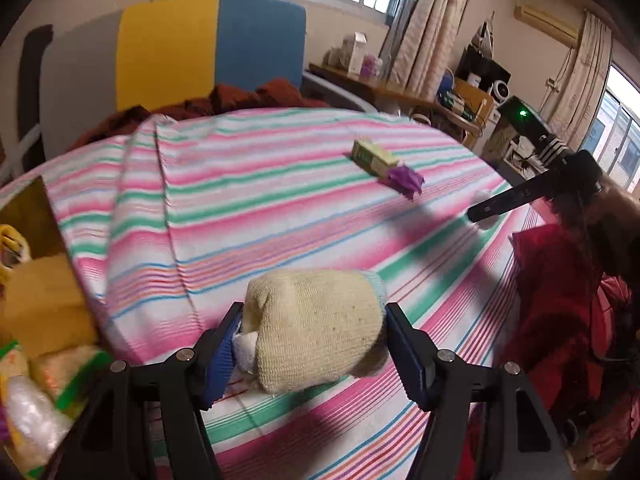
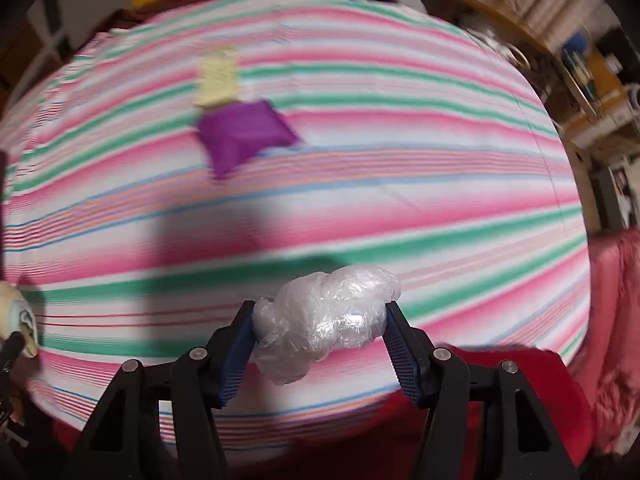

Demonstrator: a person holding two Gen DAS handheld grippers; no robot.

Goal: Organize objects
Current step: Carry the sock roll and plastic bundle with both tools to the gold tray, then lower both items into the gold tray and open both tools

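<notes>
Knit cream sock bundle (image 1: 316, 324) clamped in left tongs (image 1: 314, 354), over the striped bed (image 1: 280, 184). Right tongs (image 2: 320, 344) pinch a plastic wad (image 2: 324, 316). Carton (image 1: 374, 156) and purple wrapper (image 1: 405, 178) lie ahead, touching, nearer the right hand.

The right wrist view is smeared by motion blur: the print on the yellow packet (image 2: 218, 78) cannot be read. The sock (image 2: 20, 316) is cut by its left edge.
</notes>
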